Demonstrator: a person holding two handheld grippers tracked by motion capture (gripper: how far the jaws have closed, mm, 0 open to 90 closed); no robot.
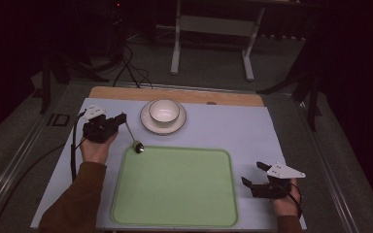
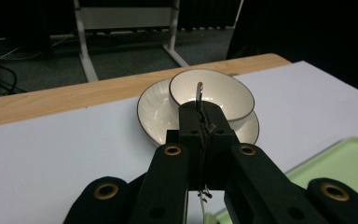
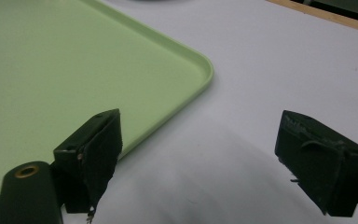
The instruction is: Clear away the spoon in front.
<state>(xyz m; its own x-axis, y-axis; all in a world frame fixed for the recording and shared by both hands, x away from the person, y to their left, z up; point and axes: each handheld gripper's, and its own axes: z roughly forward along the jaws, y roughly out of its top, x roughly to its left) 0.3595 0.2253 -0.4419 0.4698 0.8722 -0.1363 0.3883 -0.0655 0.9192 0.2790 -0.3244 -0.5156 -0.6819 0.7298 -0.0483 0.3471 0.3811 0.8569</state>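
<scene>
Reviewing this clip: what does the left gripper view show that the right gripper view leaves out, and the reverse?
Left gripper view: the left claw shut on a spoon, with the white bowl on its plate just beyond.
Right gripper view: the right claw open above bare white mat, holding nothing, beside a rounded corner of the tray.
Both: the green tray and the white mat.

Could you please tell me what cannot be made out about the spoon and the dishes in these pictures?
- Spoon: in the left gripper view the shut jaws of the left hand-held gripper hide most of the handle; its bowl is below the bottom edge.
- Bowl contents: too small in the high view; partly blocked by the jaws in the left gripper view.
- Plate: covered by the bowl.
</scene>
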